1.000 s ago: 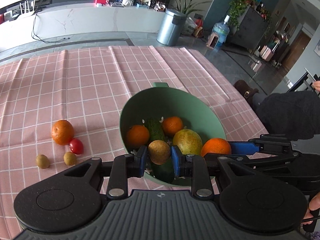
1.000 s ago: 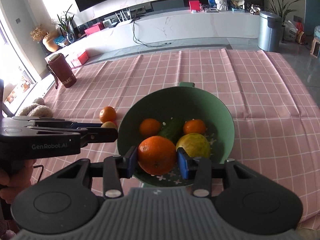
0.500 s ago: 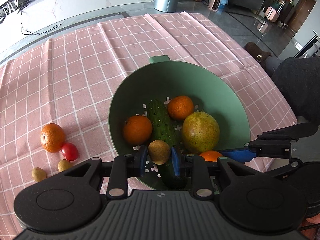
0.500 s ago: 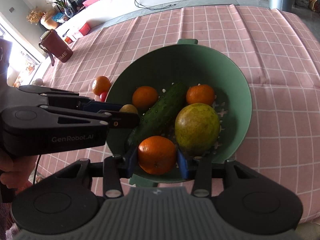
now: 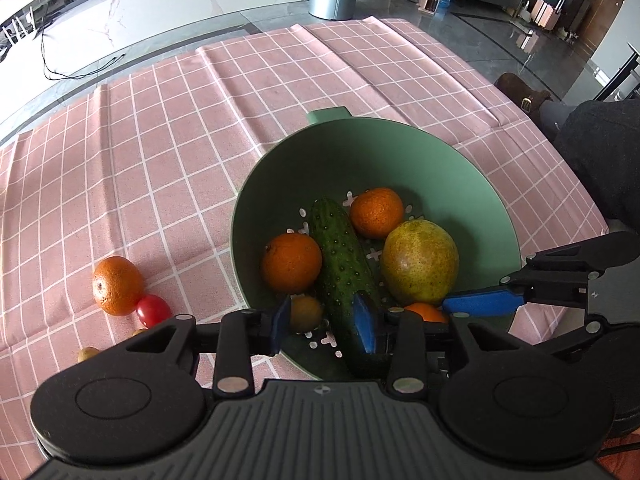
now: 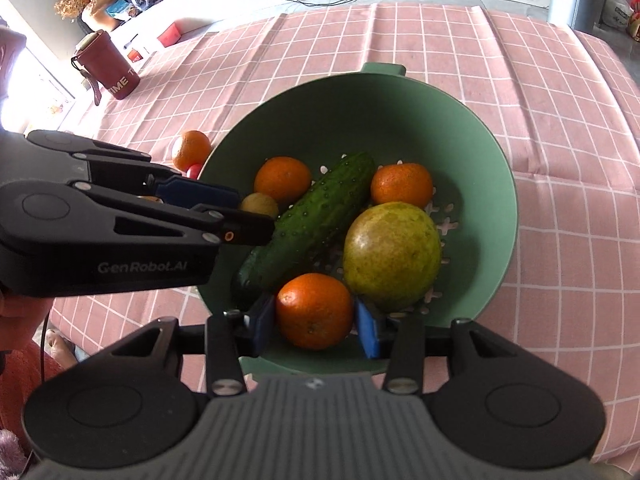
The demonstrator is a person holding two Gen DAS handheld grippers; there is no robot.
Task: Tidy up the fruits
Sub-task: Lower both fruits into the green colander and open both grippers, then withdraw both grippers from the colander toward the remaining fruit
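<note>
A green colander bowl (image 5: 460,168) (image 6: 480,148) holds a cucumber (image 5: 340,264), two oranges (image 5: 291,263) (image 5: 377,213) and a large yellow-green fruit (image 5: 419,264). My left gripper (image 5: 323,322) is open over the bowl's near rim; the small brown kiwi (image 5: 306,313) lies loose in the bowl by its left pad. My right gripper (image 6: 315,322) has its pads on either side of an orange (image 6: 314,310) just inside the bowl; whether they grip it is unclear. The left gripper also shows in the right wrist view (image 6: 224,216).
On the pink checked cloth left of the bowl lie an orange (image 5: 117,291), a red tomato (image 5: 153,311) and a small kiwi (image 5: 88,354). A dark red cup (image 6: 106,65) stands at the far left. A person's dark-clothed leg (image 5: 600,152) is at the table's right edge.
Both grippers lowered into the bowl. The left gripper opened and let go of the kiwi, which now lies in the bowl. The right gripper's pads have spread slightly around the orange.
</note>
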